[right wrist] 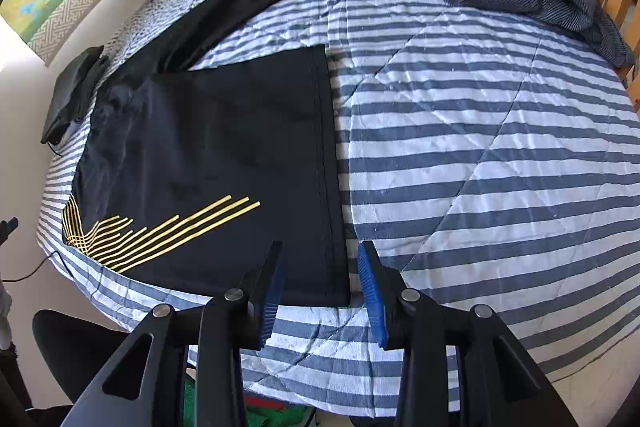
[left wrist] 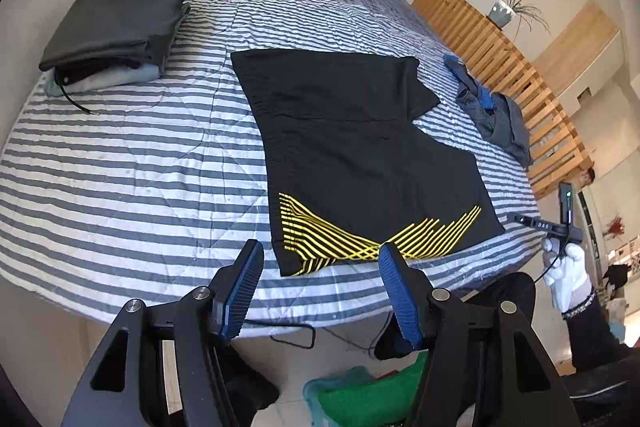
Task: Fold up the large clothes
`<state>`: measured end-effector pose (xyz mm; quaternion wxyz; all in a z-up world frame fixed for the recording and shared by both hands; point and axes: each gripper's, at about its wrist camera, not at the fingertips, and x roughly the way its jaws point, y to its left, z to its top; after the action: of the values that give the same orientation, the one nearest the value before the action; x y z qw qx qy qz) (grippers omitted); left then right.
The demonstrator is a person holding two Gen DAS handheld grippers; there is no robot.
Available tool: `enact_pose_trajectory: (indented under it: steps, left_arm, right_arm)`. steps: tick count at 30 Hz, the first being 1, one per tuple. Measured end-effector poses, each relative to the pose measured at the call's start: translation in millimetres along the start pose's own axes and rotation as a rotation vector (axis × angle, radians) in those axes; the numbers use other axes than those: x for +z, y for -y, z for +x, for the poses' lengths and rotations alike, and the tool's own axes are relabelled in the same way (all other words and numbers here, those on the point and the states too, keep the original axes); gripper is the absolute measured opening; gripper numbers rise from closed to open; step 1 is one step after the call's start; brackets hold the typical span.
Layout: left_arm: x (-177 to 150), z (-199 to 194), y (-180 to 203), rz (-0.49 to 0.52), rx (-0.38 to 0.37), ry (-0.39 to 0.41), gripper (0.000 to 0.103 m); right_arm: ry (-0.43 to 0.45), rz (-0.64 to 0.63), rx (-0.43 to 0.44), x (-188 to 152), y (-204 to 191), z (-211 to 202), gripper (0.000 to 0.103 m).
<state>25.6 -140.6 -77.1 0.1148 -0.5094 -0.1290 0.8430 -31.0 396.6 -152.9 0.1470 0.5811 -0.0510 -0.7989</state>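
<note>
Hovering over the striped quilt [left wrist: 120, 163], we list one black shirt with yellow lines [left wrist: 360, 147] lying flat, left gripper [left wrist: 320, 267] and right gripper [right wrist: 320, 267] both apart, empty.

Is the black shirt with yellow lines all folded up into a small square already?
No, the black shirt lies spread flat on the striped bed, one sleeve out.
</note>
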Motion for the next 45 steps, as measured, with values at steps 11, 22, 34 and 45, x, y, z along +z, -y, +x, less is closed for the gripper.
enact_pose_trajectory:
  steps: [11,22,34,45]
  left_arm:
    - [3,24,9,0.012,-0.025,-0.025,0.066]
    - [-14,140,-51,-0.115,-0.045,-0.144,0.064]
    - [-15,131,-32,0.000,-0.058,-0.108,0.004]
    - [-6,88,-15,0.179,-0.015,-0.093,0.003]
  right_arm:
    - [0.149,-0.090,-0.023,9,-19,-75,0.033]
    - [-0.009,-0.090,-0.028,-5,-21,12,0.034]
    - [-0.058,-0.077,-0.015,-4,-18,27,0.002]
    - [0.088,0.034,-0.077,24,14,-26,0.000]
